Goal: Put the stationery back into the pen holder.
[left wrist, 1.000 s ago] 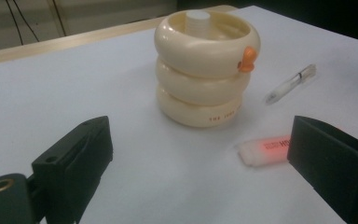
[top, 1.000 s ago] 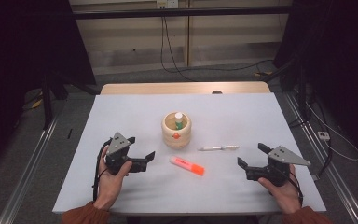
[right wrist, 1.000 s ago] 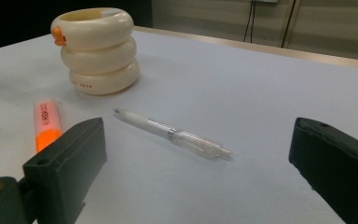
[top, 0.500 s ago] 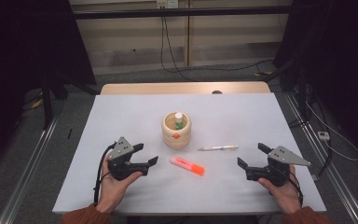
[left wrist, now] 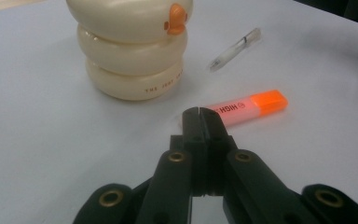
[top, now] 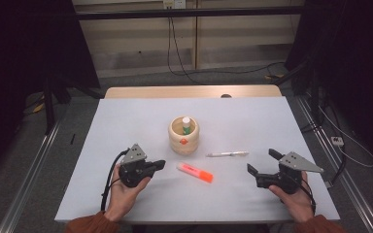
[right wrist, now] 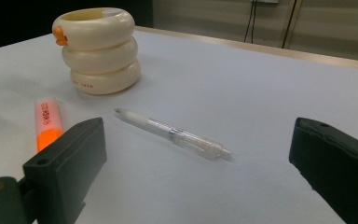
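A cream ringed pen holder (top: pixel 183 137) (left wrist: pixel 130 46) (right wrist: pixel 100 51) with an orange duck bill stands mid-table, a green and white item (top: pixel 186 125) upright inside it. An orange highlighter (top: pixel 195 172) (left wrist: pixel 247 105) (right wrist: pixel 49 121) lies in front of it. To its right lies a clear pen (top: pixel 227 154) (left wrist: pixel 235 49) (right wrist: pixel 172 134). My left gripper (top: pixel 162 164) (left wrist: pixel 198 112) has just been closing and now is shut on nothing, its tips just short of the highlighter's near end. My right gripper (top: pixel 262 161) (right wrist: pixel 198 128) rests open, short of the pen.
The white table (top: pixel 126 116) ends in a wooden strip (top: pixel 189 92) at the far side. Metal rails (top: pixel 39 160) run along the floor on both sides. Cables (top: pixel 184 58) hang against the back wall.
The left gripper's jaws went from wide open to fully closed, with nothing between them. The right gripper and the table items have not moved.
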`<state>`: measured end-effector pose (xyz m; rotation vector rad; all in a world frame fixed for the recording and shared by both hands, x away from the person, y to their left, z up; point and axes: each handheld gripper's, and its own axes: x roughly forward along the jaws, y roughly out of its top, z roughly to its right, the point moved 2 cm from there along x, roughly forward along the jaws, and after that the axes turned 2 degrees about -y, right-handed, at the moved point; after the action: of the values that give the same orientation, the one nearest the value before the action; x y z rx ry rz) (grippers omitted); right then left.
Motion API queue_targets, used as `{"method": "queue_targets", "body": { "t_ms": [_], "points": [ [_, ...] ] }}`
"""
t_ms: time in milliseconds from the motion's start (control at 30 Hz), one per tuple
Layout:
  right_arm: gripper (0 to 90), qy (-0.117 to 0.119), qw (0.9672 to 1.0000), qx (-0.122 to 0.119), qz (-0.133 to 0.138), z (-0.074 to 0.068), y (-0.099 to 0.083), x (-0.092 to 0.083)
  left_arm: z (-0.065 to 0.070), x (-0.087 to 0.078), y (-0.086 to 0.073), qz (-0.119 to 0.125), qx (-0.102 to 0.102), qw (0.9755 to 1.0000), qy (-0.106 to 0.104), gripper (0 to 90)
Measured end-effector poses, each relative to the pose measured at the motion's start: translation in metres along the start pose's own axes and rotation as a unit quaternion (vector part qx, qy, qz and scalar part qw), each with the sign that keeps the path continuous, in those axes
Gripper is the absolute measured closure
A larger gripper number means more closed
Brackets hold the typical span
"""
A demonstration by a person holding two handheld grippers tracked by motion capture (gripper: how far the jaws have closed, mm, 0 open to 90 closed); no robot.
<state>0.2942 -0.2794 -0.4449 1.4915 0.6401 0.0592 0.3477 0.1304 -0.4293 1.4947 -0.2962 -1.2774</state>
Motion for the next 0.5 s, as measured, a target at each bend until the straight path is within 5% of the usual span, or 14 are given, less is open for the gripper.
{"method": "queue_targets", "body": {
  "t_ms": [167,500],
  "points": [
    [3.4,-0.001,1.0,-0.001,0.0,0.0,0.0,0.0,0.004,0.018,0.004,-0.034,-0.001,0.9994,-0.003,90.0],
    [3.4,0.0,1.0,0.0,0.0,0.0,0.0,0.0,0.006,0.039,0.017,-0.044,-0.003,0.9989,-0.013,90.0]
  ]
}}
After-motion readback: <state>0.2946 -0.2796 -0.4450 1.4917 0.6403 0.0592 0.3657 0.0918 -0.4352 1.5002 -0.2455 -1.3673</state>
